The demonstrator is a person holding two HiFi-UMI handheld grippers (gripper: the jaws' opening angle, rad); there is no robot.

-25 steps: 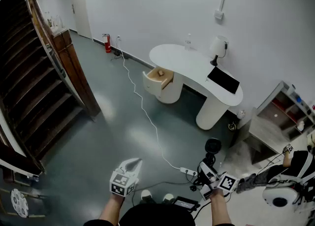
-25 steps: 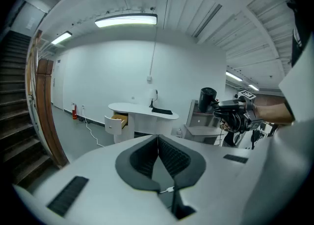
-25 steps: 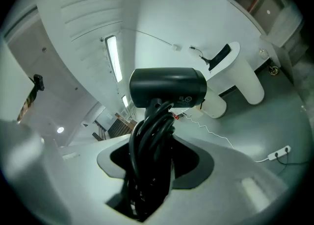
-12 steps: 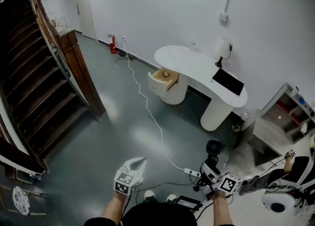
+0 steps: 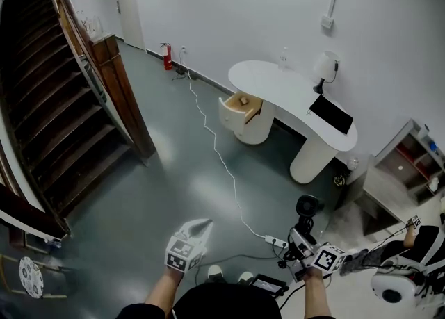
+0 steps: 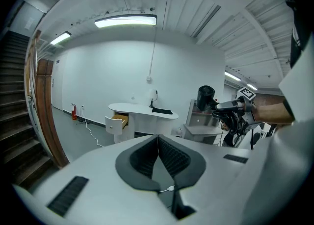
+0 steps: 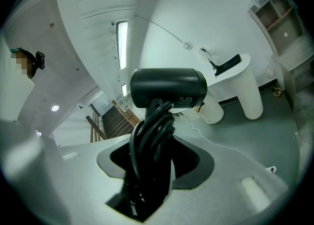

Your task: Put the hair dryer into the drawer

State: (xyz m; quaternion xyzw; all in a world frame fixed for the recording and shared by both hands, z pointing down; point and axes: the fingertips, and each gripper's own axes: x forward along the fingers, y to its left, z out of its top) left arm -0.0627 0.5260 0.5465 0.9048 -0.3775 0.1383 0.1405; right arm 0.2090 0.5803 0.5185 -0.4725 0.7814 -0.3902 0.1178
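My right gripper (image 5: pixel 304 235) is shut on the handle of the black hair dryer (image 5: pixel 308 206), low in the head view, with the dryer's head standing up above the jaws. In the right gripper view the hair dryer (image 7: pixel 167 87) fills the middle, and its coiled black cord (image 7: pixel 151 140) is pressed between the pads. My left gripper (image 5: pixel 195 228) is held out over the floor at lower centre, shut and with nothing in it; its pads meet at the tips (image 6: pixel 158 137). Far ahead, the open drawer (image 5: pixel 242 105) sticks out of the curved white desk (image 5: pixel 278 81), with a small object inside.
A dark wooden staircase (image 5: pixel 62 102) takes up the left. A white cable (image 5: pixel 221 165) runs across the grey floor to a power strip (image 5: pixel 272 241). A lamp (image 5: pixel 325 67) and a laptop (image 5: pixel 332 113) sit on the desk. Low shelves (image 5: pixel 407 165) stand at right.
The whole head view has slid a little, so the desk and drawer now lie slightly further right. Both grippers stay low in the picture, and the right one still holds the hair dryer.
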